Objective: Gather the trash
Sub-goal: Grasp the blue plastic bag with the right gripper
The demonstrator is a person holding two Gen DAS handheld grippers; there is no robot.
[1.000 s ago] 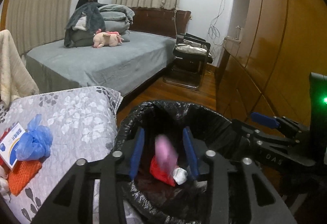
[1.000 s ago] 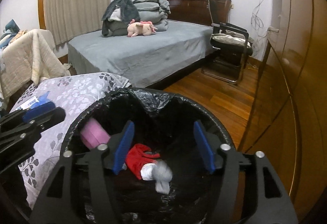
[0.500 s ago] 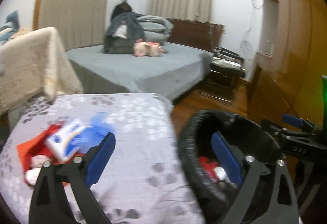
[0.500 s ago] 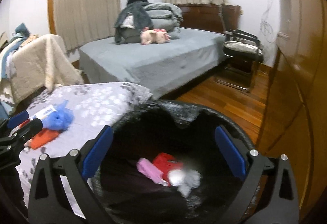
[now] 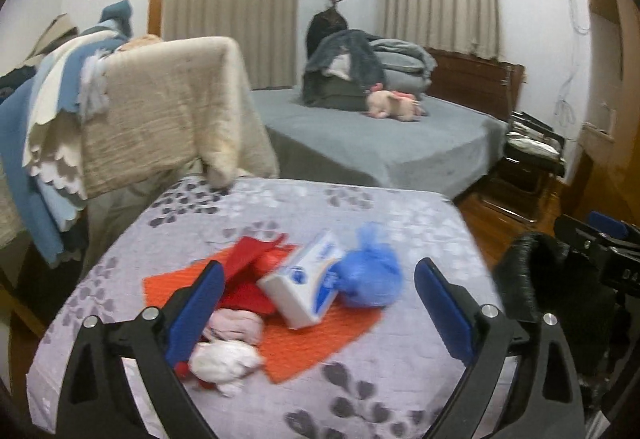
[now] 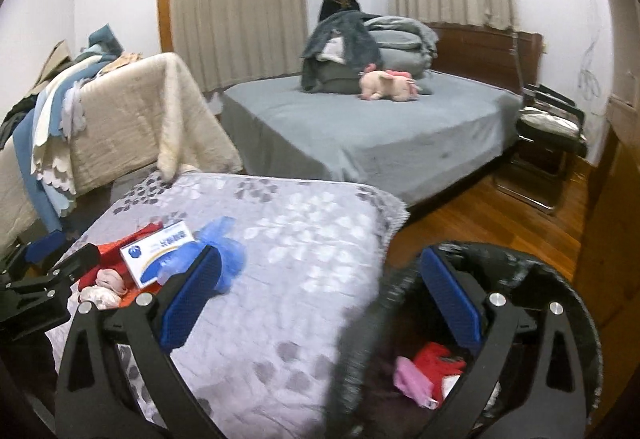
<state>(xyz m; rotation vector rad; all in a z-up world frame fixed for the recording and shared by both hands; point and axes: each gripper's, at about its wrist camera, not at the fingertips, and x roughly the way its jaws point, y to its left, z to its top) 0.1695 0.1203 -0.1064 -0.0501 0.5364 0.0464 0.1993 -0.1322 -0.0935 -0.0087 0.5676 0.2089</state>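
Both claws have swung away from the bin (image 6: 560,291) and back toward the pile on the tabletop (image 5: 360,207) w/ the grey floral cover. A sec ago they hung over the black-lined bin, half closed, w/ a pink scrap dropping in; now both are released, jaws spread wide, nothing between them.

Left claw (image 5: 320,303) faces the remaining trash directly: blue plastic bag (image 5: 370,279), white-and-blue tissue pack (image 5: 306,285), red cloth (image 5: 248,259), orange mat (image 5: 316,339) underneath, a pinkish wad (image 5: 236,323) and a white crumpled wad (image 5: 224,359) nearest the left pad. Right claw (image 6: 320,295) straddles the tabletop edge and the bin rim, bin just beside the tabletop.

Inside the bin (right wrist view): pink scrap (image 6: 412,379) and red item (image 6: 436,359) lie at the bottom, so that drop looks done.

Meaning: one round finished, next pickup starting. Several pieces are left, so the task is prob only partway. The blue bag or the white wad look the easiest grabs for the left claw.
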